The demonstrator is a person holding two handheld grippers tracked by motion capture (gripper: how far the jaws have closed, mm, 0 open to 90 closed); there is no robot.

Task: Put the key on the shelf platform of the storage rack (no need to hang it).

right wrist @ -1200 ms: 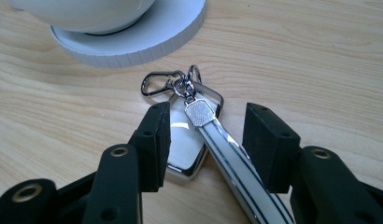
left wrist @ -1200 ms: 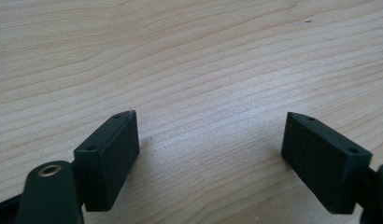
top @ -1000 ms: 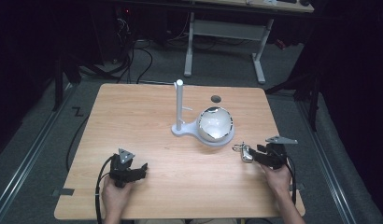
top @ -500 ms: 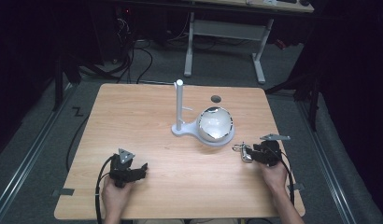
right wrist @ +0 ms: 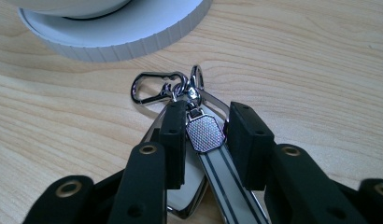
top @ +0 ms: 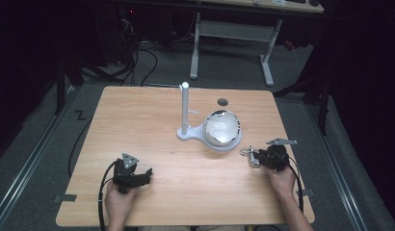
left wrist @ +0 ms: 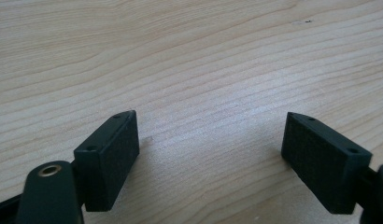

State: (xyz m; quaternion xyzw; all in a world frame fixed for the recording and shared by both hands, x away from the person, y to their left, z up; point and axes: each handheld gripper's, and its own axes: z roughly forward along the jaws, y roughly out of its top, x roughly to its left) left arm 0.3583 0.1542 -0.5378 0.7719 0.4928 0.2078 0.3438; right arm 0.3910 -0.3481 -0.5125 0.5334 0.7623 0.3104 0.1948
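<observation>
While the left claw [top: 146,174] rests with jaws apart on bare table [top: 138,120], the right claw [right wrist: 206,135] brackets a keychain [right wrist: 206,133], whether clamped is unclear. The keychain's long axis runs along the jaws, clasp [right wrist: 154,87] pointing toward the white stand [top: 186,113] just beyond, right hand nearer.

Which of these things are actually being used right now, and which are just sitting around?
In use:
right gripper
keychain, between its jaws
white stand with its dish, close by

Idle:
left gripper, open over bare table
</observation>
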